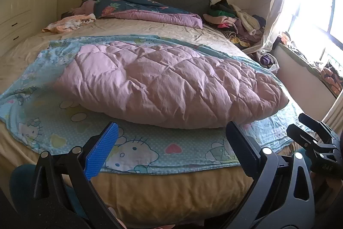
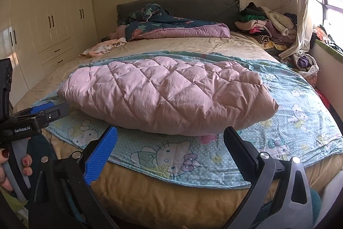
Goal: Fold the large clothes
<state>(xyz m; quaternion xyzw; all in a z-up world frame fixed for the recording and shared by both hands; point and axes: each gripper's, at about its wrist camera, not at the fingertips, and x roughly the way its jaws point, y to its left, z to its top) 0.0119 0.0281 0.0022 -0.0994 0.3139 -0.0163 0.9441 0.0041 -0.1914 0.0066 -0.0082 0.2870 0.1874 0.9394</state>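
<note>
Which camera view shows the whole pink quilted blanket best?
The right wrist view: the pink quilted blanket lies whole, near the middle. The left wrist view shows it too, but nearer, with its right end stretched by the lens.

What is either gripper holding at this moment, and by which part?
Nothing is held. The left gripper and right gripper are both open, their fingers apart and empty, short of the pink quilt folded on the blue cartoon-print side.

Quilted pink comforter [image 1: 167, 81], matt crinkled cloth, puffy. Printed blue sheet [image 1: 137, 149] underneath, thin smooth cotton-like cloth. Ribbed blue rubbery pads [image 2: 100, 158] on matt black plastic fingers; glossy cream wardrobe [image 2: 53, 14], upper left.
</note>
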